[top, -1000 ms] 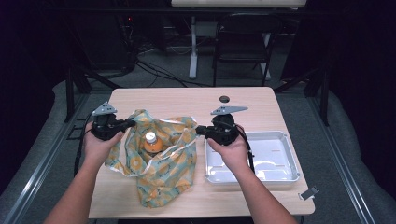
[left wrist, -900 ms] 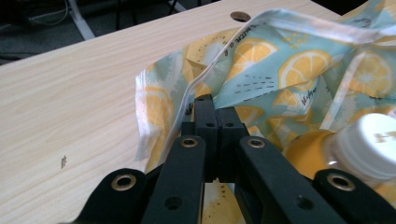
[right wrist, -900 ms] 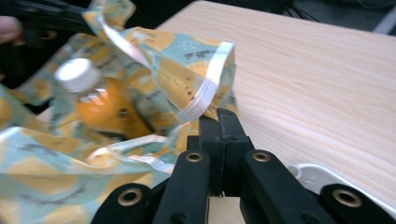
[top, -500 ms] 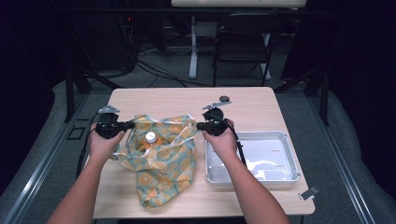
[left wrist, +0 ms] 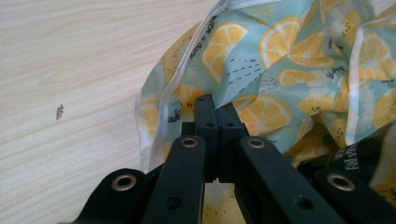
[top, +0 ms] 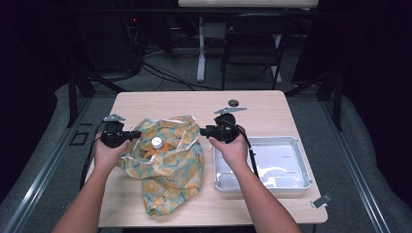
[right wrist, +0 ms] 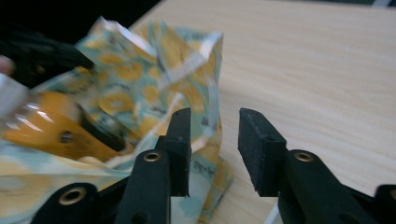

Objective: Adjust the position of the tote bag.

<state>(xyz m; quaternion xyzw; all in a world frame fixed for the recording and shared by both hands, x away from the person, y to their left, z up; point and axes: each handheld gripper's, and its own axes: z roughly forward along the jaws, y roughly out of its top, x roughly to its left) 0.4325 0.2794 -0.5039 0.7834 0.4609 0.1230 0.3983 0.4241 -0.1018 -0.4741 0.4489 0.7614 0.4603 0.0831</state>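
Lemon-print plastic, the bag [top: 167,158] lies at the tabletop's [top: 194,104] nine o'clock side with a bottle [top: 156,143] standing in its mouth, white cap up. Your right gripper [right wrist: 215,151] has just let its fingers [right wrist: 180,140] spread: a second ago they were pinching the bag's three o'clock rim, and now that rim hangs loose beside the left finger with nothing between the pads. The mouth has sunk lower around the bottle since then. That suggests the bag is being lowered and released so the bottle can come out, perhaps toward the metal tray [top: 291,182] at four o'clock.

Your left gripper [left wrist: 215,112] keeps its fingers pressed together on the bag's nine o'clock edge. Both hands sit low, forearms level, the grippers pointing inward at each other across the bag.
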